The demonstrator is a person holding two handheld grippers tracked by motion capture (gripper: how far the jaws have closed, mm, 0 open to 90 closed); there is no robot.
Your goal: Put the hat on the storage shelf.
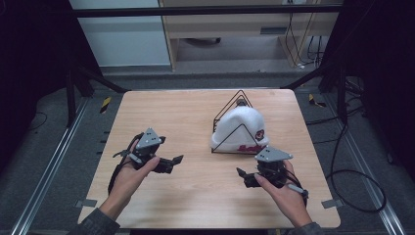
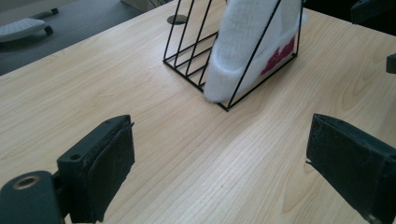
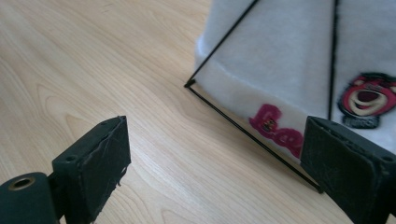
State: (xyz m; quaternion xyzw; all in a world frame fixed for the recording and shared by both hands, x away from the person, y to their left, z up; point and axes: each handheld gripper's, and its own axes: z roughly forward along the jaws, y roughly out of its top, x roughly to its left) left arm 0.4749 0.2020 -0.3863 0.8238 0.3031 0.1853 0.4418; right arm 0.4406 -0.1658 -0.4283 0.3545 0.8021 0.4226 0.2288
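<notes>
High view: white hat [image 1: 239, 128] sits in the black wire rack [image 1: 230, 110] near the far right corner of the table [image 1: 195, 196], so it looks stowed already.
Left tool [image 1: 177, 159]: jaws wide apart, nothing between them, over the left half of the table, well apart from the rack.
Right tool [image 1: 241, 173]: jaws apart too, empty, just beside the rack's near side.
Progress: my guess is it's basically done; only thing left is pulling both hands back toward the near edge.
</notes>
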